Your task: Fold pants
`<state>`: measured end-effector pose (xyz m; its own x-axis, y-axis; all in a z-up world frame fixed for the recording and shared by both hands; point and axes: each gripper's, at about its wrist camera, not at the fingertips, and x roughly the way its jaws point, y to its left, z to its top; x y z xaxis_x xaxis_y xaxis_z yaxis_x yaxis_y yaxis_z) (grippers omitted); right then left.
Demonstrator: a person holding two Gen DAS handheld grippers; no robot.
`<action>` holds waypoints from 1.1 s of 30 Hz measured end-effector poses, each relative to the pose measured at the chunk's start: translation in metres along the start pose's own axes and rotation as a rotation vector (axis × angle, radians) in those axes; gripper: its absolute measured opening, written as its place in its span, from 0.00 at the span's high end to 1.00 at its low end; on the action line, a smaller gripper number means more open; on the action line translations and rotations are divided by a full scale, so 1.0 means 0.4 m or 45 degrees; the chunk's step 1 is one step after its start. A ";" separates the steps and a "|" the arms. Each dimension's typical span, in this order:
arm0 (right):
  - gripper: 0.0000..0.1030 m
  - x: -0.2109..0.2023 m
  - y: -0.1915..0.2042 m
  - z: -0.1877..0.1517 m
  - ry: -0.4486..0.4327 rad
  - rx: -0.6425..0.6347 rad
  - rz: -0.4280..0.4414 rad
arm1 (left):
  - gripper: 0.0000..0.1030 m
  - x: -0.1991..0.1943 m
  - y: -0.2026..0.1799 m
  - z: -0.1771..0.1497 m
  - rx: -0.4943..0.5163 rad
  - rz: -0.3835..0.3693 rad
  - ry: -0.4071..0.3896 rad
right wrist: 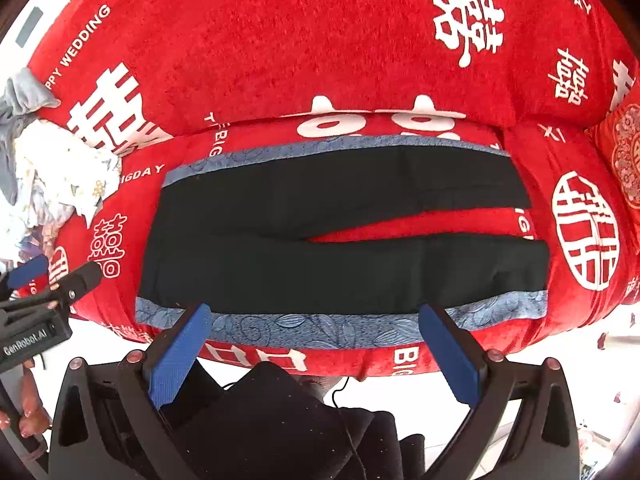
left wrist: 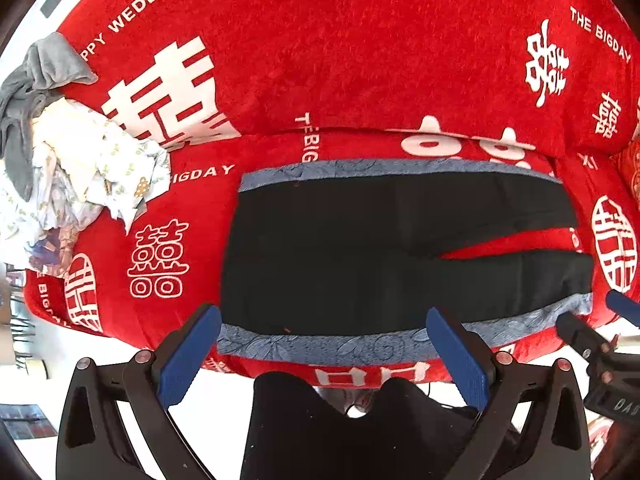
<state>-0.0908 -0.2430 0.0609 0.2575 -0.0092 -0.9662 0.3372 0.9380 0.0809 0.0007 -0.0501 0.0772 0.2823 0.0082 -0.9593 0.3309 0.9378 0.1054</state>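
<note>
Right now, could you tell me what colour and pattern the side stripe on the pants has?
Grey-blue with a leaf-and-swirl print on the side stripe; clearest in the right wrist view.

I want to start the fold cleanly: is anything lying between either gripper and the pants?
Nothing visible. The black pants lie flat on the red sofa cover, both open grippers at their near edge; the clothes pile sits apart.

pants (left wrist: 360, 240): matt black woven cloth, smooth; blue-grey side bands with faint leaf pattern. beneath them, sofa cover (left wrist: 320, 60): red plush, fuzzy nap. gripper fingers (right wrist: 182, 354): blue ribbed rubbery pads on matt black plastic, metal rivets.
</note>
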 end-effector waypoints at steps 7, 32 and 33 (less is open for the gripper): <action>0.00 -0.006 0.002 0.014 -0.006 -0.021 -0.011 | 0.00 0.005 -0.014 0.010 -0.013 0.007 0.011; 0.00 0.013 0.007 0.022 0.018 -0.017 -0.033 | 0.00 0.018 -0.028 0.022 0.008 0.012 0.029; 0.00 0.012 0.010 0.022 0.018 -0.020 -0.035 | 0.00 0.017 -0.024 0.022 0.004 0.011 0.028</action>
<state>-0.0800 -0.2423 0.0588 0.2357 -0.0304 -0.9714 0.3297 0.9427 0.0505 0.0074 -0.0620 0.0718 0.2651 0.0237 -0.9639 0.3315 0.9365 0.1142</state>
